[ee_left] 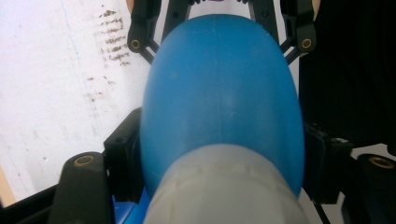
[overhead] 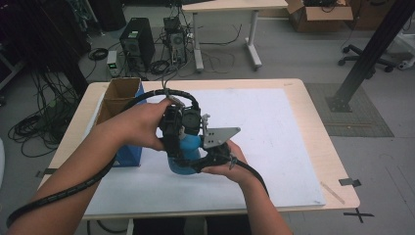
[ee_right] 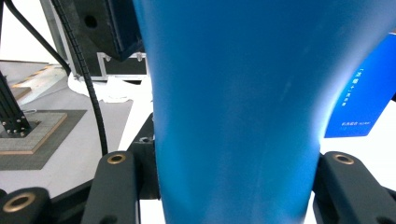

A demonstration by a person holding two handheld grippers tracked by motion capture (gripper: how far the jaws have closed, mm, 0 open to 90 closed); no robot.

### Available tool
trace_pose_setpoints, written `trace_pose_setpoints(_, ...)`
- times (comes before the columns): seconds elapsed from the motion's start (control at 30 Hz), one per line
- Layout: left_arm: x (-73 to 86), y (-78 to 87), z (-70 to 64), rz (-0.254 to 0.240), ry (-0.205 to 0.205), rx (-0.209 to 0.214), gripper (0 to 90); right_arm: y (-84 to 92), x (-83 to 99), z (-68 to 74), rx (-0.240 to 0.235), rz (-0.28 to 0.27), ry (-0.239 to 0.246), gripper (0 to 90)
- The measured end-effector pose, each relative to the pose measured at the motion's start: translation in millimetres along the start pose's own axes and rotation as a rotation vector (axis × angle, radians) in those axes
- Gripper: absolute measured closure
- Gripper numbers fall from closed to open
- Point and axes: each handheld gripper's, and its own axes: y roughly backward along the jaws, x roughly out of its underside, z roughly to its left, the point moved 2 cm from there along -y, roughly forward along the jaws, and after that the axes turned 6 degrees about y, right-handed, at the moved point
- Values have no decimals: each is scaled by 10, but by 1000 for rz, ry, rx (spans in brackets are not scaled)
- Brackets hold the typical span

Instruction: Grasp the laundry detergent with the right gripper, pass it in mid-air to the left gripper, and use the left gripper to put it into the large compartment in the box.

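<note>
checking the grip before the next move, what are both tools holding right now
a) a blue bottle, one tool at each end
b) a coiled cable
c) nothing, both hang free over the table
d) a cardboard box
a: the blue bottle sits between the jaws of the left tool near its grey cap, and the right tool clamps its body, as both gripper views show.

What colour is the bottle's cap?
The cap is pale grey; the left gripper view shows it best.

bottle (overhead: pixel 187 155) on table's (overhead: pixel 274 122) middle, open box (overhead: pixel 119 98) at its left
</note>
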Motion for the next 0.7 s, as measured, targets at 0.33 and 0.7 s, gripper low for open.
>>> trace_pose_setpoints(0.33,-21,-3,-9,8,-2,-22,369,8,-9,11,2,0,4,457)
trace_pose_setpoints(0.7,-73,18,-48,45,6,-45,382,37,-30,25,13,9,22,457)
